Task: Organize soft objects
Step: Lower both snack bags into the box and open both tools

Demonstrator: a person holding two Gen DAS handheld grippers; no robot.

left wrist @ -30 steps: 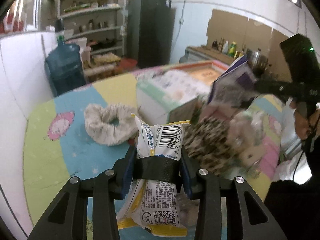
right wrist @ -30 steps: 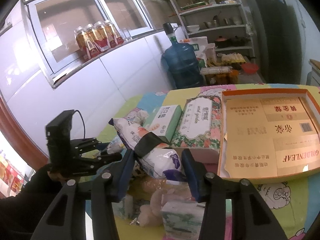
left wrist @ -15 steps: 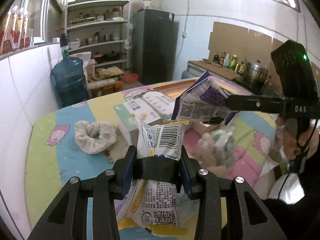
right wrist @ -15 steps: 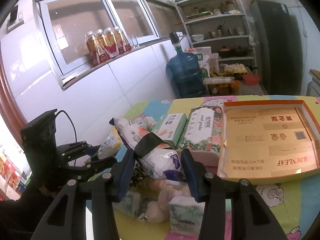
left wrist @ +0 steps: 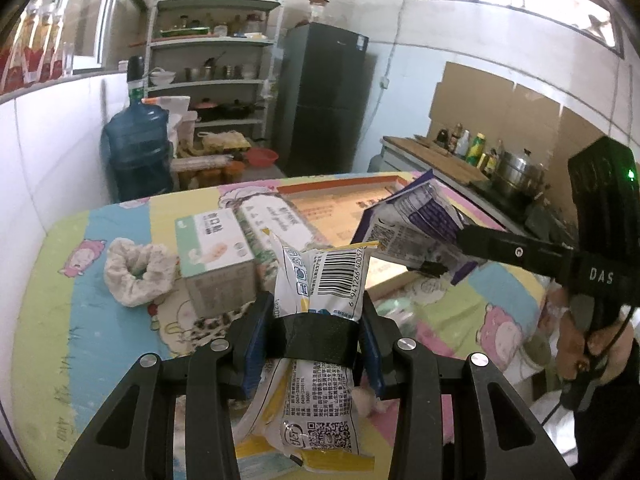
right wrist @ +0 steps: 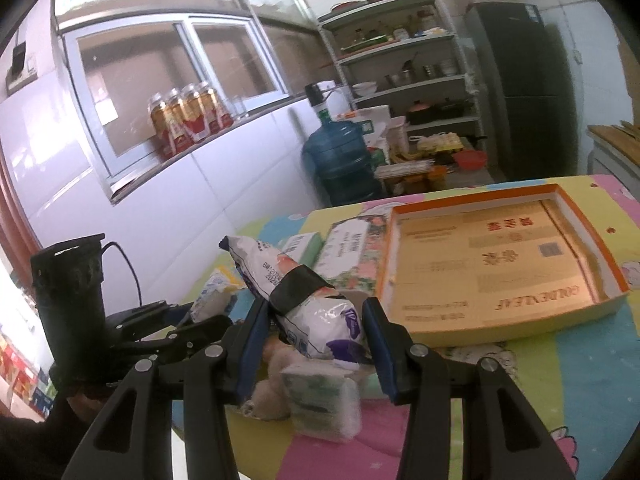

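At the far left of the patchwork-coloured table cover (left wrist: pixel 60 320) lies a cream scrunchie (left wrist: pixel 138 270), and just right of it stand a white-and-green tissue box (left wrist: pixel 214 252) and a floral tissue pack (left wrist: pixel 276 220) side by side. In the middle foreground the left gripper (left wrist: pixel 316 334) is clenched around a white-and-yellow packet (left wrist: pixel 320 292) with a barcode, its blue-edged fingers (left wrist: pixel 254 344) pressing both sides and a black band crossing the packet's waist; the packet is lifted clear of the table. Behind it, to the right, sits a shallow orange-rimmed cardboard tray (right wrist: pixel 576 216) with printed flaps lying inside. Further right, the right gripper (right wrist: pixel 316 332) is clamped on a white-and-purple packet (right wrist: pixel 320 316), which tilts up toward the left in its own view and hangs above the tray's near left corner in the left view. Under that gripper, on the table, lie a wrapped green tissue pack (right wrist: pixel 320 404) and a pale fluffy item (right wrist: pixel 272 388), touching each other. At the right edge of the left view a hand (left wrist: pixel 580 344) grips the black handle
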